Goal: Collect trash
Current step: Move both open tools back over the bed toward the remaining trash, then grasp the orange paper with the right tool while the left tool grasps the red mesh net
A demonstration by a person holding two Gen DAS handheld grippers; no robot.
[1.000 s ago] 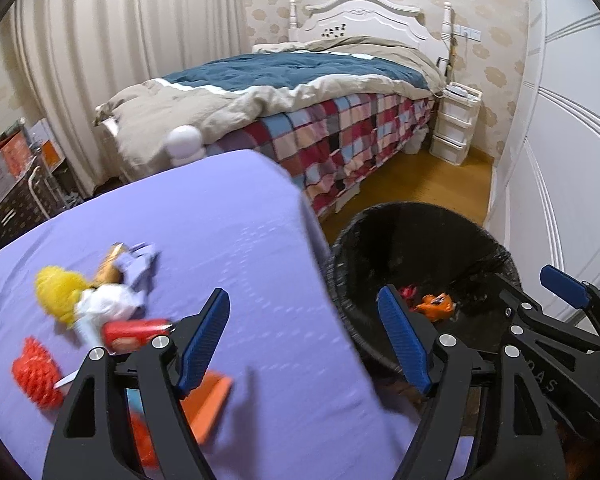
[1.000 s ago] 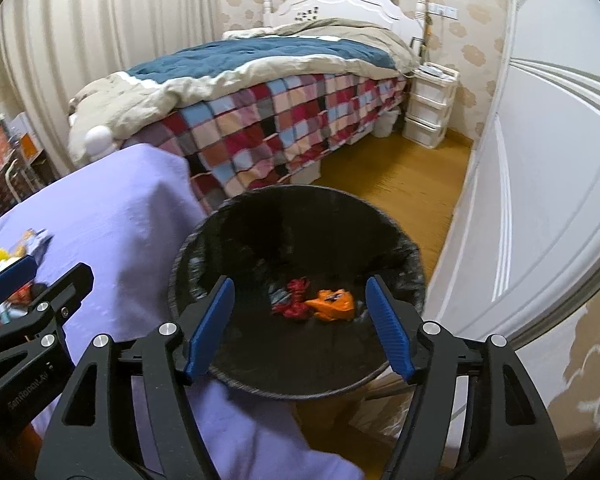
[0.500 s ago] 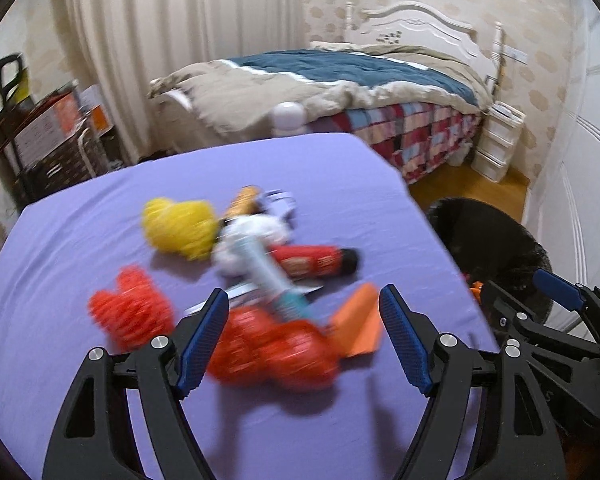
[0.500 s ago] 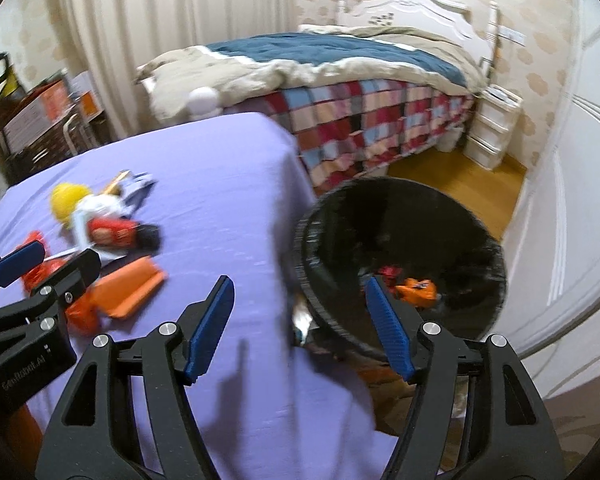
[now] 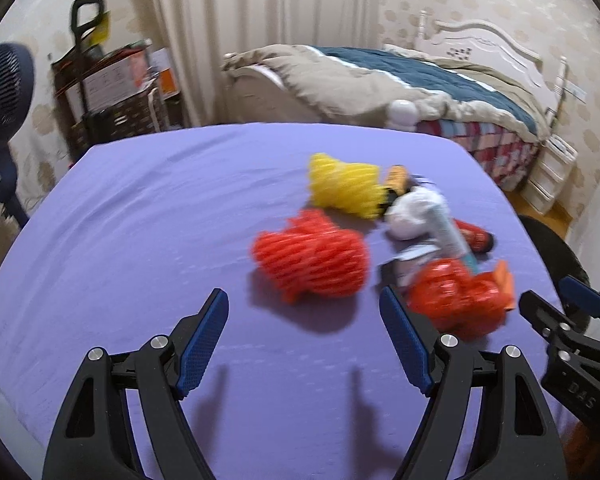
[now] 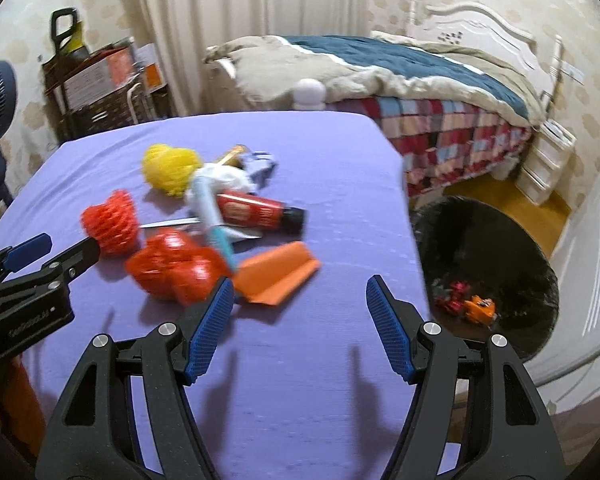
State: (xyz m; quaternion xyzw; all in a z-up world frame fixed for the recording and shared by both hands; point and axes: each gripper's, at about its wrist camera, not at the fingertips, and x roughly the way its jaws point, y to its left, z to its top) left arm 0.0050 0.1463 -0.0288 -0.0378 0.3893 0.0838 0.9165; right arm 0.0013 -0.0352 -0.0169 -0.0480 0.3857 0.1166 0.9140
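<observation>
Purple-covered table (image 5: 140, 216): red foam net (image 5: 312, 260) lies just ahead of the wide-open, empty left gripper (image 5: 304, 340); right gripper (image 6: 300, 328) likewise spread.

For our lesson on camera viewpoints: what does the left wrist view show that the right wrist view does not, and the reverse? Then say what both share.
Only the left wrist view shows the open left gripper from behind, lined up with the red foam net.

Only the right wrist view shows inside the black trash bin, with red and orange scraps at the bottom.

Both show the purple table, yellow foam net and bed.
</observation>
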